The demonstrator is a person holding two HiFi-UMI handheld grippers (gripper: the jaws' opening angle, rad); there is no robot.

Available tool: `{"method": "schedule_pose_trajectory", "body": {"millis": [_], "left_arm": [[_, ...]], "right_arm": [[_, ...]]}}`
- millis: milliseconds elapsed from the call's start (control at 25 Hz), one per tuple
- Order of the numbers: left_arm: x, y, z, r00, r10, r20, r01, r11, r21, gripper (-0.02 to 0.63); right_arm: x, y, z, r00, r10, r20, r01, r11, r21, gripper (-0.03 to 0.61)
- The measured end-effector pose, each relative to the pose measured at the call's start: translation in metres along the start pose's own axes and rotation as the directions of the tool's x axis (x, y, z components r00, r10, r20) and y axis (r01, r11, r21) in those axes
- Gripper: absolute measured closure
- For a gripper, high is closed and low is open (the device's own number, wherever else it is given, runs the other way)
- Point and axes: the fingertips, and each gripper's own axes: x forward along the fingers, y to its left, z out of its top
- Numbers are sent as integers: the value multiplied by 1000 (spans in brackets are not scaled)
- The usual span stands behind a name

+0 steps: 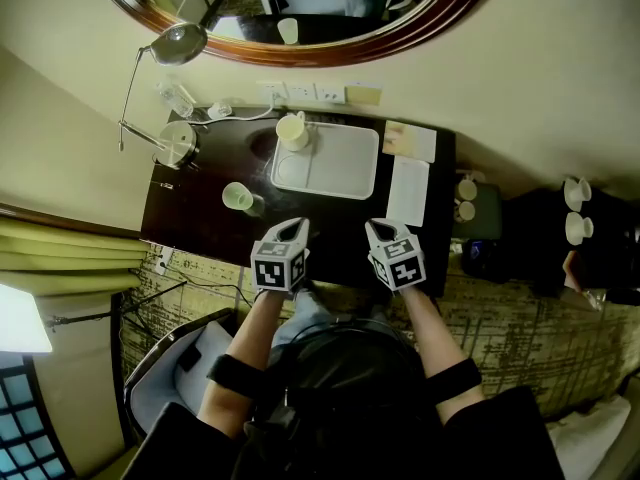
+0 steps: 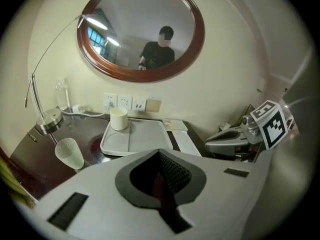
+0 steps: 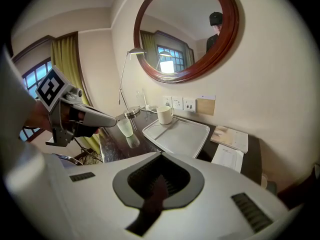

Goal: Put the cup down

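Looking down from my head, I see a dark glossy worktop point(image 1: 200, 223) set against a cream wall, with an oval wood-framed mirror point(image 1: 300, 56) above it. A white tray point(image 1: 345, 168) lies on it, with a white mug point(image 1: 292, 130) on its far left corner. The frosted cup point(image 1: 237, 197) stands upright on the bare worktop just left of the tray. It is apart from my left gripper point(image 1: 291, 230) and right gripper point(image 1: 378, 230), which both hover over the near edge. Papers point(image 1: 408, 190) lie right of the tray, a desk lamp point(image 1: 176, 143) stands far left, and patterned carpet point(image 1: 520, 308) covers the floor.

In the left gripper view, my fingers point(image 2: 175, 174) are pressed together with nothing between them. Wall sockets point(image 2: 125, 103) sit behind the tray.

In the right gripper view, those fingers point(image 3: 169, 184) are also together and empty. A yellow-green curtain point(image 3: 66, 66) hangs beside a window.
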Motion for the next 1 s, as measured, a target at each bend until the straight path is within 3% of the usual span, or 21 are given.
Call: {"method": "schedule_pose_trajectory", "body": {"millis": [240,480,720,1000], "left_arm": [[20,13,13,1000,6,1,-6,1000,6,607],[55,38,45,999,-12,-40,14,999,46,405],[95,76,85,997,-6,-78,15,993,115,379],[134,116,96,988,17,-153,7,988,157,234]], "right_arm": [[5,1,6,1000,7,3,-7,1000,10,578],[19,0,16,1000,-10,7,10,1000,28,578],[46,13,26,1000,-3,-17,4,999,44,578],[88,32,45,999,29,-33,-28,998,58,578]]}}
